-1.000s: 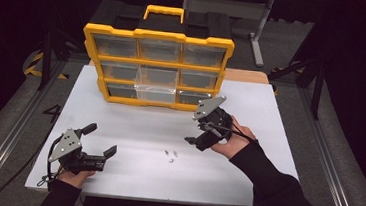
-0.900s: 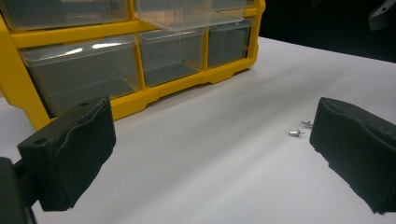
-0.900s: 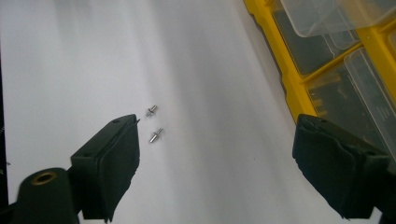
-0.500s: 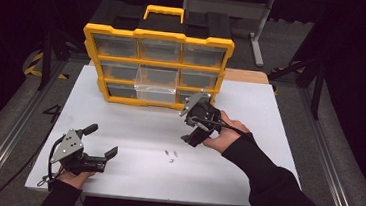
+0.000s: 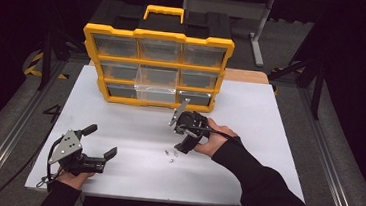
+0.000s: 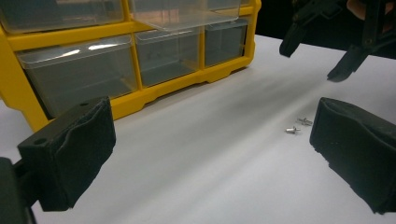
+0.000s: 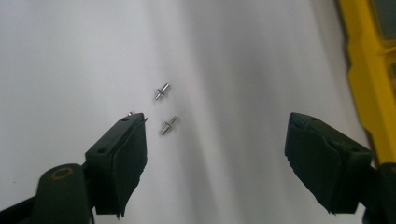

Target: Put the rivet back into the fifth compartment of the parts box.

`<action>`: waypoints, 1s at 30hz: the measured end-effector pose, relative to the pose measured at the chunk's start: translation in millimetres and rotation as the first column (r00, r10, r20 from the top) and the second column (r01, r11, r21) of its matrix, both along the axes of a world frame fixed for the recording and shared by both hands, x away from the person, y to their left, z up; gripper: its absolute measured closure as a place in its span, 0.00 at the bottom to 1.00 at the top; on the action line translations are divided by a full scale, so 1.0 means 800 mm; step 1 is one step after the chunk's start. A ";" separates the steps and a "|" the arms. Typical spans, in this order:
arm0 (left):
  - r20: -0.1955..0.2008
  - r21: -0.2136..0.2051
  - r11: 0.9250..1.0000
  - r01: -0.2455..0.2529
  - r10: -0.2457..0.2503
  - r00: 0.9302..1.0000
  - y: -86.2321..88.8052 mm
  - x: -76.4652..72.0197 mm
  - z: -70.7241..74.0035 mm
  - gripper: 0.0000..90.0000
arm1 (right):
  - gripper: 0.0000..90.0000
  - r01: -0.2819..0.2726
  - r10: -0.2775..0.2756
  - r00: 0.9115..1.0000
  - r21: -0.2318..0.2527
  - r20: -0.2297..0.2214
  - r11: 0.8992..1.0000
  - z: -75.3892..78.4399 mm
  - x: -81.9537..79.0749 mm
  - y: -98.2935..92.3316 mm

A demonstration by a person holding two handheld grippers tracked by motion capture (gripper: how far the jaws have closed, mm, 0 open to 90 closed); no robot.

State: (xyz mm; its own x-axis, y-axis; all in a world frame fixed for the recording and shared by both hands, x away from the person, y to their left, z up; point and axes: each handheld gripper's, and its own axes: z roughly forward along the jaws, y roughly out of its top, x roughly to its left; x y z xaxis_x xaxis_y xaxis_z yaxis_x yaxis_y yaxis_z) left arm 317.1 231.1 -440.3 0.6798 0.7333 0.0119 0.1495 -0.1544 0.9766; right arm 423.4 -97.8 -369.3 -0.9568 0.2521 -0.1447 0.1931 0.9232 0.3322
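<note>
One organizer (image 5: 156, 68) (nine drawers), three pins (image 7: 168, 125)

The organizer (image 5: 156, 65) blocks the table's (image 5: 250, 119) far side. Small pins (image 5: 170, 154) lie mid-table, near. Left, right and near stretches are open.

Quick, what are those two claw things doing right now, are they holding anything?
Left gripper: jaws open, holding nothing, resting low near the table's front edge.
Right gripper: jaws open, holding nothing, poised over the small metal pins.
</note>
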 end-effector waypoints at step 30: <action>-0.010 0.007 1.000 0.018 -0.018 1.000 -0.002 0.000 -0.001 0.02 | 0.60 -0.038 0.026 0.994 -0.112 -0.107 0.993 -0.064 0.001 0.023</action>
